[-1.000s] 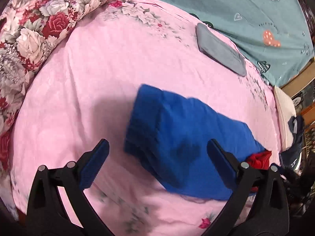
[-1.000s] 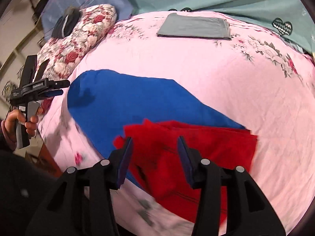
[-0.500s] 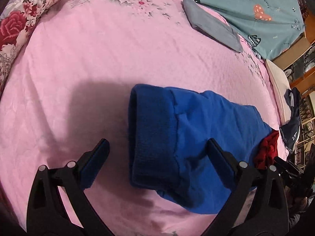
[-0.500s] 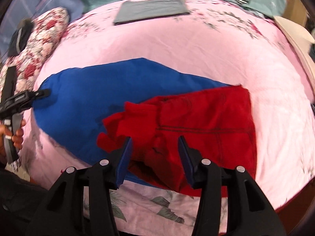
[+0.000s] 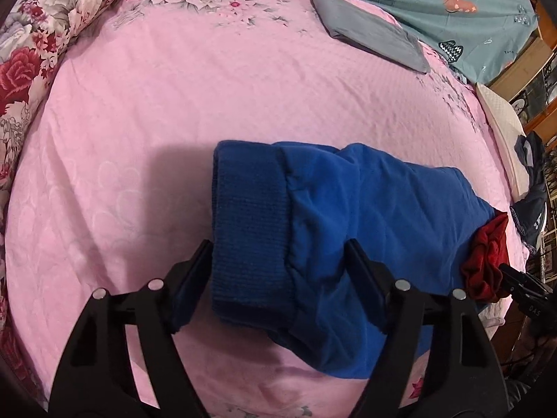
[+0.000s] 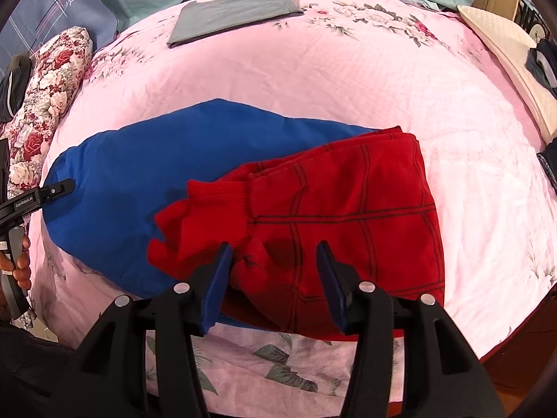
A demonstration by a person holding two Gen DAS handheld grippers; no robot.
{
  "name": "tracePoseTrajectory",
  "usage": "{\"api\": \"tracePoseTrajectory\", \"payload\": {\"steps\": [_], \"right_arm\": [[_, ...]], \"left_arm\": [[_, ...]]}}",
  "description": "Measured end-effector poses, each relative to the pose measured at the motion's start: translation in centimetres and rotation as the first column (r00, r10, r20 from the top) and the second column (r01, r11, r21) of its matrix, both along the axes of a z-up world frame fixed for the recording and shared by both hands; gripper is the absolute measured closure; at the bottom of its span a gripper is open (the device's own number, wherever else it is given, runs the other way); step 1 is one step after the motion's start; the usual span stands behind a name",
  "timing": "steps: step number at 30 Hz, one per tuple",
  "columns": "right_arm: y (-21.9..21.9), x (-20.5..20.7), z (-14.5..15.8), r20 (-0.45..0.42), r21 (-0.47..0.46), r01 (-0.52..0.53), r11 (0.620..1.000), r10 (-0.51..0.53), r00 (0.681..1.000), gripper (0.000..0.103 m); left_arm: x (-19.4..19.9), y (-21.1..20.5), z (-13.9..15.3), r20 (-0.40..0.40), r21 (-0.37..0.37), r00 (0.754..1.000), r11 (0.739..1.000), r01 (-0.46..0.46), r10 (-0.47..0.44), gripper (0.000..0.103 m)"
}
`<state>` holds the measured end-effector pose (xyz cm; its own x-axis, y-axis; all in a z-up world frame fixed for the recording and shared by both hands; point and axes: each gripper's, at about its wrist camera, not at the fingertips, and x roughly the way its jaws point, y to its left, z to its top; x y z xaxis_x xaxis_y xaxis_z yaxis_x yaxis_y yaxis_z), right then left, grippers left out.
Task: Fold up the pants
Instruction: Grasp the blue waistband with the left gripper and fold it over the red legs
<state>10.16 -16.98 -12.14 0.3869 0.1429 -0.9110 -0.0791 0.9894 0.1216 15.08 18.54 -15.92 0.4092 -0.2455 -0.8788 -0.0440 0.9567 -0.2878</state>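
While the pink bedspread (image 5: 174,111) covers most of both views, a teal sheet (image 5: 452,0) and a floral pillow (image 5: 31,45) border it at the far edge and left side. Pants (image 6: 146,181) — blue at one end, red with dark lines at the other — lie stretched across the near part of the bed. A folded grey cloth (image 5: 369,28) rests well apart from them, near the teal sheet. Left hand-held gripper (image 5: 278,271): jaws closing, straddling the blue ribbed end, the left pad just beside the fabric edge, the right pad against the cloth; a firm clamp is not evident. Right hand-held gripper (image 6: 275,271): jaws apart, lowered over the bunched red ribbed end (image 6: 209,223), fabric between the pads but not pinched. A person's hand (image 6: 17,261) holds the left tool's handle at the frame edge.
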Motion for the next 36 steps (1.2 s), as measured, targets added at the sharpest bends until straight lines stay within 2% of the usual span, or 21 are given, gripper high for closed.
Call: {"api": "tracePoseTrajectory", "payload": {"steps": [3,7,9,14,17,21,27,33,36], "right_arm": [[-0.2,0.0,-0.3,-0.008,0.011,-0.001,1.000,0.001,1.000,0.052],[-0.5,0.1,-0.4,-0.010,0.018,-0.012,1.000,0.012,1.000,0.052],[-0.5,0.1,-0.4,-0.009,0.022,-0.018,1.000,0.018,1.000,0.052],[-0.9,0.1,-0.6,-0.005,0.042,-0.040,0.998,0.040,0.999,0.051],[-1.2,0.0,-0.7,-0.003,0.066,-0.054,0.996,0.054,0.999,0.051],[-1.5,0.0,-0.7,0.004,0.092,-0.078,0.993,0.078,0.997,0.051],[-2.7,0.2,-0.1,0.021,0.159,-0.112,0.981,0.110,0.994,0.051],[-5.7,0.6,1.4,0.063,0.263,-0.114,0.958,0.101,0.993,0.051],[-8.8,0.5,2.3,0.082,0.336,-0.076,0.939,0.051,0.995,0.051]], "left_arm": [[0.2,0.0,-0.3,-0.032,-0.010,0.999,1.000,-0.006,0.006,0.022],[0.3,-1.0,-0.4,-0.035,0.051,0.999,0.999,0.009,-0.007,0.022],[0.1,-1.0,-0.2,-0.021,0.054,1.000,0.999,0.002,-0.001,0.029],[-0.7,-0.7,1.2,0.026,0.009,1.000,1.000,-0.010,0.010,0.051],[-1.5,-0.7,2.8,0.066,-0.036,0.998,0.999,-0.018,0.020,0.057],[-2.7,-1.6,5.7,0.131,-0.097,0.991,0.995,-0.011,0.024,0.058],[-4.0,-7.0,10.5,0.236,-0.125,0.970,0.989,0.082,-0.051,0.059],[-4.3,-16.6,13.4,0.284,-0.042,0.936,0.972,0.230,-0.209,0.059],[-3.9,-23.2,13.3,0.268,0.005,0.913,0.948,0.318,-0.308,0.059]]}}
